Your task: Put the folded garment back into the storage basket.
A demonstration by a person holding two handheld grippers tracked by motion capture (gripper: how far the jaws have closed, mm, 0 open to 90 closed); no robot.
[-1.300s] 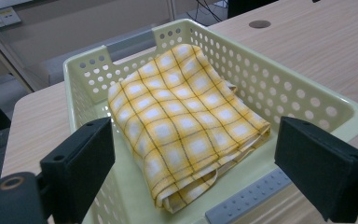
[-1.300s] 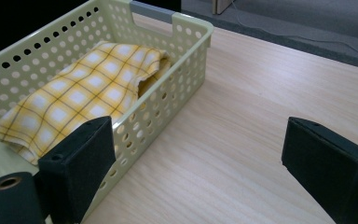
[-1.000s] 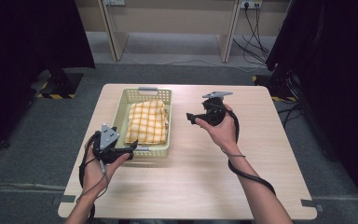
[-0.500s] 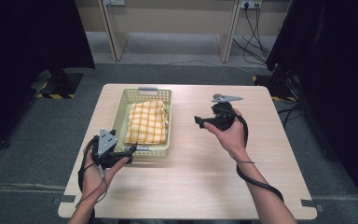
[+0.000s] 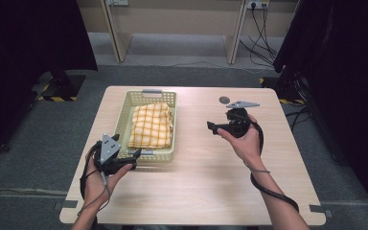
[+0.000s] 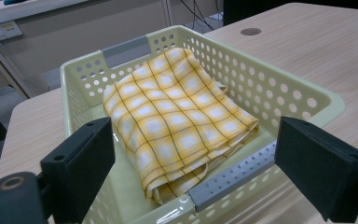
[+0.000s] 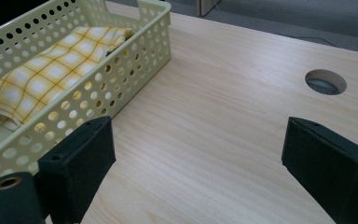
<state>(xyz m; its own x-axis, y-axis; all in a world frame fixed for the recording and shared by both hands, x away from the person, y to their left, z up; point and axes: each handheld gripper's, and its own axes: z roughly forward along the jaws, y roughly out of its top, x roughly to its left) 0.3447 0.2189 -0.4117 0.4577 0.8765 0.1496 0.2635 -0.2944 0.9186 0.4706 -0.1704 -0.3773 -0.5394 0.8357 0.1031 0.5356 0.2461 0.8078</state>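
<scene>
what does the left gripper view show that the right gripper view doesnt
The left gripper view looks into the basket from its near end: the grey handle strip on that rim, the folded edge of the yellow checked cloth, and a wall socket strip beyond the table. The right gripper view instead looks along the outside of the basket's perforated long wall and across bare table. Both share the cloth, the basket, the round cable hole in the table, and a pair of open black tongs in the foreground.
</scene>
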